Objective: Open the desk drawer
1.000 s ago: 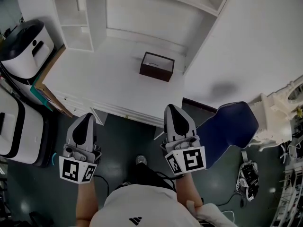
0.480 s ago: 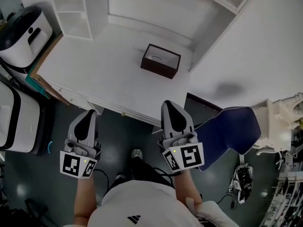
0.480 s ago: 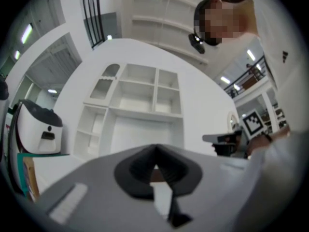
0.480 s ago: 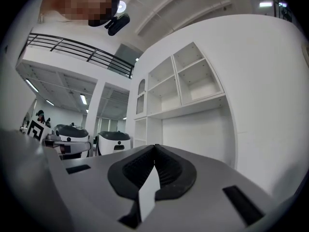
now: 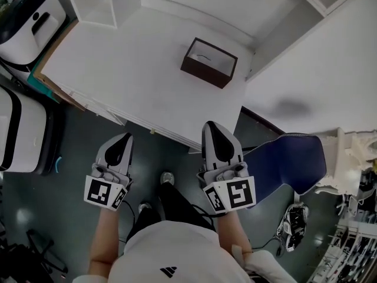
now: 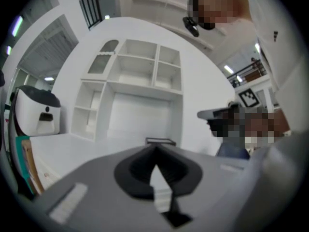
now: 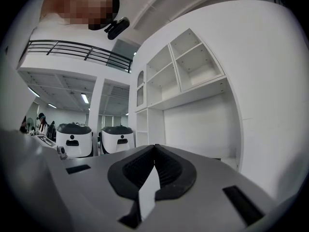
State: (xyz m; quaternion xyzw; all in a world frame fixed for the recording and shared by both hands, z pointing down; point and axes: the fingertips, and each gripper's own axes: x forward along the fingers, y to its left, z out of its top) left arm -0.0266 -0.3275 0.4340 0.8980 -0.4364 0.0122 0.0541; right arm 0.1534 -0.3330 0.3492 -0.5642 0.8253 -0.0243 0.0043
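Head view: the left tongs (image 5: 122,140) and right tongs (image 5: 213,130) hover just near of the white surface (image 5: 118,69). Its drawer (image 5: 160,136) sits shut under the near edge.

Left gripper view: the tongs are closed and empty, and level with the surface top. They likely need to open and drop to the drawer front.

Right gripper view: the tongs are closed and empty.

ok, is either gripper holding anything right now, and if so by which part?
Nothing is held. The left gripper and the right gripper both have their jaws together with nothing between them.
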